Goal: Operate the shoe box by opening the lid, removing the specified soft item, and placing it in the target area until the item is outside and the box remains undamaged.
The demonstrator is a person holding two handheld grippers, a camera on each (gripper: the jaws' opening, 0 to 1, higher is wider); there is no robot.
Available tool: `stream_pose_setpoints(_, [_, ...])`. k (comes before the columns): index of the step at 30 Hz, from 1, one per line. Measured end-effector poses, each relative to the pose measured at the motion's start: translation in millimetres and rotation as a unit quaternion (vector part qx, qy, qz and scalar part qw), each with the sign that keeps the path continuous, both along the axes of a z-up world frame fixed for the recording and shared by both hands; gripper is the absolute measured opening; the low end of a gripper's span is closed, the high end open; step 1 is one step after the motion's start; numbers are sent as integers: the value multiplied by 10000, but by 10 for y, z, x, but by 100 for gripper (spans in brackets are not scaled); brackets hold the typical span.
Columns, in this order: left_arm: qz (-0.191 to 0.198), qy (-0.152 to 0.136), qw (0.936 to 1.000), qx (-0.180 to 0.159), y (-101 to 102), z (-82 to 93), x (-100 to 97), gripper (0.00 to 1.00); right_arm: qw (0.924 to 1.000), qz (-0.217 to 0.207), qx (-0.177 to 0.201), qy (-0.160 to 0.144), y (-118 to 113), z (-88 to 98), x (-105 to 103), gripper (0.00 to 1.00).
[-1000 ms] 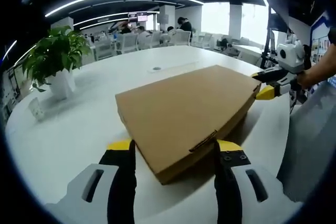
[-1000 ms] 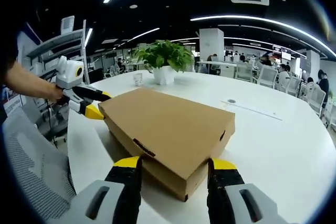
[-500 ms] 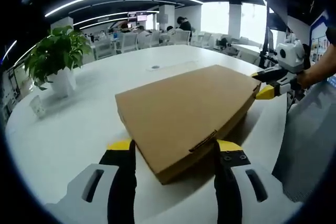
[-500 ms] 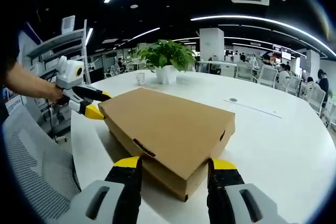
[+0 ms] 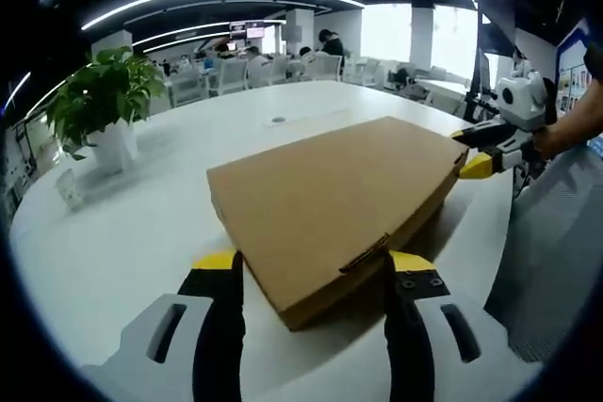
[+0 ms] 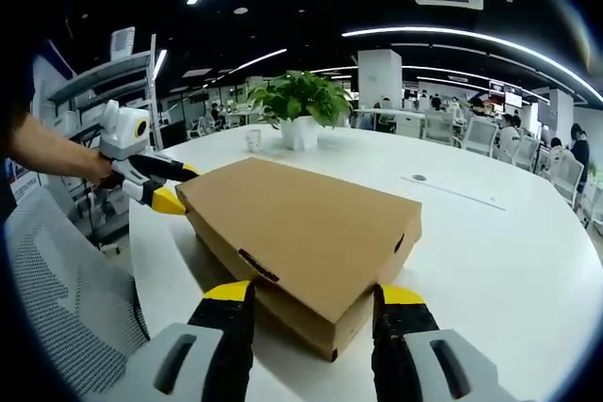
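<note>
A closed brown cardboard shoe box lies flat on the white table, its lid down and a small tab on the near edge. My left gripper is open, one jaw on each side of the box's near corner. At the box's far right corner sits my right gripper, held by a hand. In the right gripper view the same box has its corner between the spread jaws of my right gripper, which is open. My left gripper sits at the opposite corner there.
A potted green plant stands on the table beyond the box, with a small white cup beside it. A grey mesh chair stands at the table's edge. Desks, chairs and people are far behind.
</note>
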State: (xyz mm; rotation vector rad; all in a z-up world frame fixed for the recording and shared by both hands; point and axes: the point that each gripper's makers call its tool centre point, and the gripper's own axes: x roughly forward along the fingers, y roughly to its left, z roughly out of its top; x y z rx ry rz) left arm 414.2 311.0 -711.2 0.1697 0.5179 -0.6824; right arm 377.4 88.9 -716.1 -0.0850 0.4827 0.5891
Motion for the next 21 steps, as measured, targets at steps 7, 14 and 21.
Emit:
stream_pose_setpoints(7, [-11,-1,10000,2,5,-1,2,58,10000,-11,-10,-6,-1,0,5,47])
stream_pose_setpoints(14, [-12,12,10000,23,11,-5,6,59,10000,-14,-25,-21,-2,0,6,48])
stream_pose_setpoints(21, [-14,40,10000,64,15,-6,1,59,10000,-28,-37,-27,-4,4,3,48])
